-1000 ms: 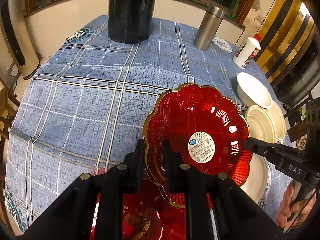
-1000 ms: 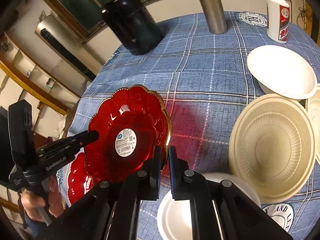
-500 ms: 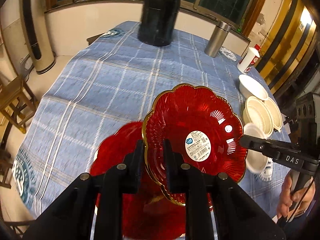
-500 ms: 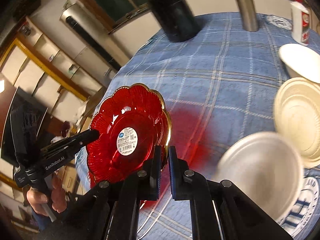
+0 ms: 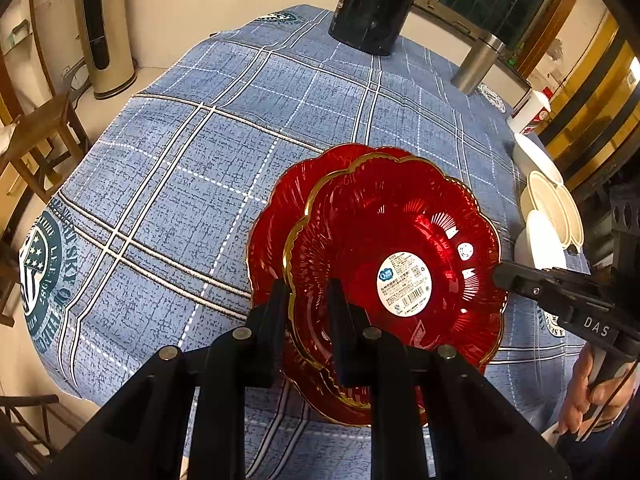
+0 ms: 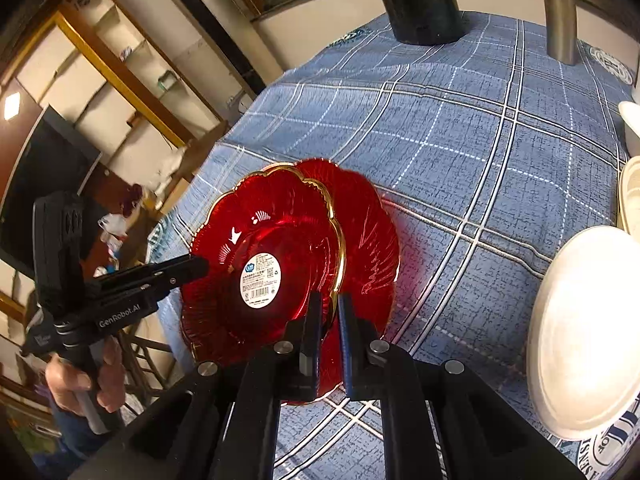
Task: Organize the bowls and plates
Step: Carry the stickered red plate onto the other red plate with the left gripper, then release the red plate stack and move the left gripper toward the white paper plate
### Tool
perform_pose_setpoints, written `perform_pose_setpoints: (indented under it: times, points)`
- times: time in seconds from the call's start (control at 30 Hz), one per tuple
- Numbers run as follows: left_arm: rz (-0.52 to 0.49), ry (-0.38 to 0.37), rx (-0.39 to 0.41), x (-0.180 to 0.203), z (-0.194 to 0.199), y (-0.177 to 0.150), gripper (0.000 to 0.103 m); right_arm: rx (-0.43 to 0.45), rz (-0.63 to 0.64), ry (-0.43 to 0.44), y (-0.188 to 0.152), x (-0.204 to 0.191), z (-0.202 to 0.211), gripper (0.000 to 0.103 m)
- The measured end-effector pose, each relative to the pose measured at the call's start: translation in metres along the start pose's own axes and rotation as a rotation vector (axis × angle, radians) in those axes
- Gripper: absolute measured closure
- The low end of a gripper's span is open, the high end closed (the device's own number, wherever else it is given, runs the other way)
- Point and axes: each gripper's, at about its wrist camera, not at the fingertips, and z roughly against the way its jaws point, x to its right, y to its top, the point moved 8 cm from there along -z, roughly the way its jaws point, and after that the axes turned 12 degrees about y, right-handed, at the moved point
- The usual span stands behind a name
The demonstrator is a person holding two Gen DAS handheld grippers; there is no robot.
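The left gripper (image 5: 308, 300) pinches the near-left rim of the upper red scalloped plate (image 5: 400, 248), 1 finger above the gilt edge and 1 below it, jaws closed tight on the glass. Across the dish, the right gripper (image 6: 329, 320) clamps the opposite rim, its 2 fingers nearly together with only the plate edge between them; from the left wrist camera its black tip meets the right side of the plate, a bare hand (image 5: 588, 396) wrapped round its handle. So both tools hold the same plate, label (image 5: 404, 286) facing up in its well. It hangs tilted just above a 2nd red scalloped plate (image 5: 272, 216), which lies on the blue plaid tablecloth (image 5: 180, 184) and peeks out to the left and far side; whether the 2 plates touch anywhere, I cannot tell. From the right wrist camera the lower plate (image 6: 368, 240) shows past the held one on the right, casting a red glow on the cloth. Off to the right side of the table sits a cluster of pale dishes: a white plate (image 6: 584, 364) nearest, cream ribbed bowls (image 5: 548, 200) behind it, then a white bowl (image 5: 536, 156). At the far edge stand a large black canister (image 5: 372, 4), a steel flask (image 5: 476, 64) and a white bottle with a red cap (image 5: 530, 114). Beyond the table, a tall floor-standing appliance (image 5: 104, 28) stands against the wall.
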Motion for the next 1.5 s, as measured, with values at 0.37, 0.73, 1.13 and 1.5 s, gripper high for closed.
perform_pose_setpoints:
  times: [0.37, 0.73, 1.13, 1.5]
  points:
    - [-0.025, 0.020, 0.003, 0.003, -0.012, 0.002, 0.087, -0.018, 0.031, -0.076, 0.001, 0.008, -0.015, 0.095]
    - [-0.040, 0.022, 0.005, 0.001, -0.013, 0.003, 0.081, -0.019, 0.094, -0.149, 0.002, 0.006, -0.019, 0.096]
    - [-0.163, 0.179, 0.100, 0.011, -0.014, 0.003, 0.081, -0.038, 0.147, -0.195, 0.002, 0.002, -0.020, 0.095]
    - [-0.126, 0.141, 0.171, 0.008, 0.006, 0.009, 0.051, -0.026, 0.194, -0.236, 0.001, -0.002, -0.021, 0.087]
